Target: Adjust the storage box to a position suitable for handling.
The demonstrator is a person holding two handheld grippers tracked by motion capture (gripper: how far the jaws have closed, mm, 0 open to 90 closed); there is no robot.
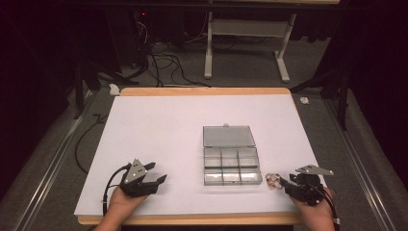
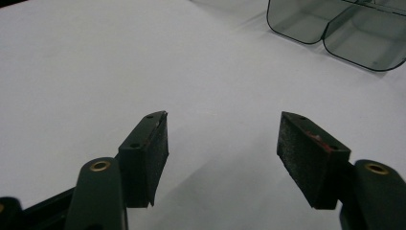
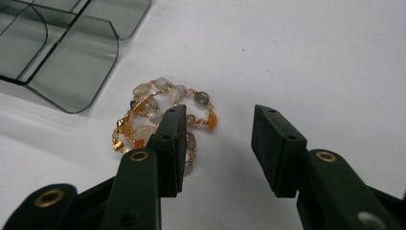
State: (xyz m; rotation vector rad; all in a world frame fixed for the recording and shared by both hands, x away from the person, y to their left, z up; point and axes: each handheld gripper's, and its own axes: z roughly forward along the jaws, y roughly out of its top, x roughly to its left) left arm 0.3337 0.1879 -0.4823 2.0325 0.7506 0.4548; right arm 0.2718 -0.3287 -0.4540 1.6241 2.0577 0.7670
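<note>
Right gripper point(image 3: 218, 146) had its jaws parted, nothing held; one jaw overlapped the beaded bracelet of pale stones, amber beads and gold links point(image 3: 158, 115), the other stood on bare surface beside it. Risk, as a judgement: closing from there could catch only a few beads, so the loose coil might slide or spill out. It could also be pushed against the clear grey plastic compartment box with its lid open point(image 1: 231, 163) just beside it.

Bracelet lay near the front right of the white-covered counter point(image 1: 159, 125), off the box's front right corner. Right hand point(image 1: 315, 214) came in low from the front edge. Left gripper point(image 2: 222, 148) sat open and empty near the front left, angled toward the box.
</note>
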